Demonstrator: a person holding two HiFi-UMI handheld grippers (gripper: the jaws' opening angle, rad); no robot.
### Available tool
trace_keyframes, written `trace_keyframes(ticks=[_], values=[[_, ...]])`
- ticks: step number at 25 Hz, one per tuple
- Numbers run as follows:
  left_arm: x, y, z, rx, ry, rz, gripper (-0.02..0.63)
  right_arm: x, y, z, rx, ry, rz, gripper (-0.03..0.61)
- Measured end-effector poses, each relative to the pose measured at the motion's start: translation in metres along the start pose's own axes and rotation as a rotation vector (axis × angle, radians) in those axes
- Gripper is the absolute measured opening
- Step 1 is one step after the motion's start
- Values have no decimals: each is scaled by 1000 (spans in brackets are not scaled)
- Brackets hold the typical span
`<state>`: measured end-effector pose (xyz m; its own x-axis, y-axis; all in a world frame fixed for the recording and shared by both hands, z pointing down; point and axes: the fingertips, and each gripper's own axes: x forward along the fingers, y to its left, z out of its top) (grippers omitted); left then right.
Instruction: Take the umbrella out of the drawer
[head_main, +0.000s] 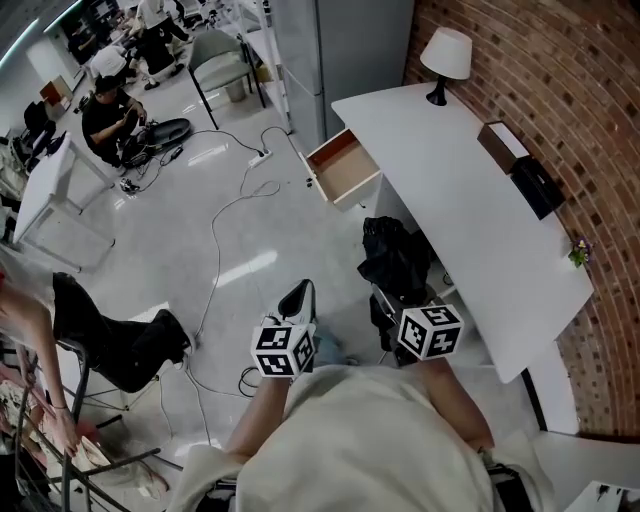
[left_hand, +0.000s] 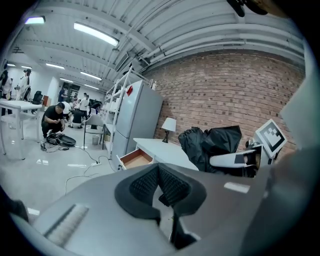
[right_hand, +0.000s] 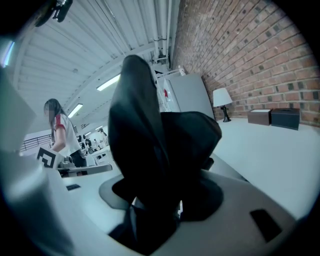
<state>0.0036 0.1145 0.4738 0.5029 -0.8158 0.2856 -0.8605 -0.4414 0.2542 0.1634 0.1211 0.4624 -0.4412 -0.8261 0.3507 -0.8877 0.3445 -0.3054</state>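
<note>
looking steeply down on a white desk (head_main: 470, 190) run along a red brick wall (head_main: 560, 90). on top: small lamp (head_main: 445, 55) with pale shade at the far end, brown box (head_main: 500, 143) and black box (head_main: 537, 185) back against the wall, tiny flower sprig (head_main: 579, 250) near the wall edge closer in. open drawer (head_main: 343, 166) at the desk's far end, pulled out over the floor, wood-brown inside. tall grey cabinet (head_main: 350, 50) just past the desk. glossy pale floor (head_main: 200, 260), white cables (head_main: 225, 215) trailing across to a power strip (head_main: 258, 157). further back a chair (head_main: 222, 60), white tables (head_main: 50, 185), a person (head_main: 110, 115) in dark clothes crouched low. second person (right_hand: 57, 132) in a white top at the left of the right gripper view. black umbrella (head_main: 395, 255) out of the drawer and well apart from it, up in the air off the desk's front edge, just ahead of both grippers. folded but loose: matte black cloth bunched in slack crumpled folds, rising to a rounded hump in the right gripper view; handle not made out. right gripper (head_main: 384, 300) clamped on it, jaws part-way apart with cloth packed between. left gripper (left_hand: 160, 182) closed tight, ribbed pads (left_hand: 172, 187) meeting, nothing between, held beside the right and clear of the umbrella.
</note>
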Motion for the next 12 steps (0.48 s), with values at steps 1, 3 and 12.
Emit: trace_keyframes(ticks=[1, 3, 12], values=[[0, 0, 0, 1, 2, -1, 11, 0, 0, 1, 1, -1, -1, 230], [-1, 2, 1, 3, 4, -1, 11, 1, 2, 3, -1, -3, -1, 230], [2, 3, -2, 6, 7, 0, 11, 5, 3, 8, -11, -15, 16, 230]])
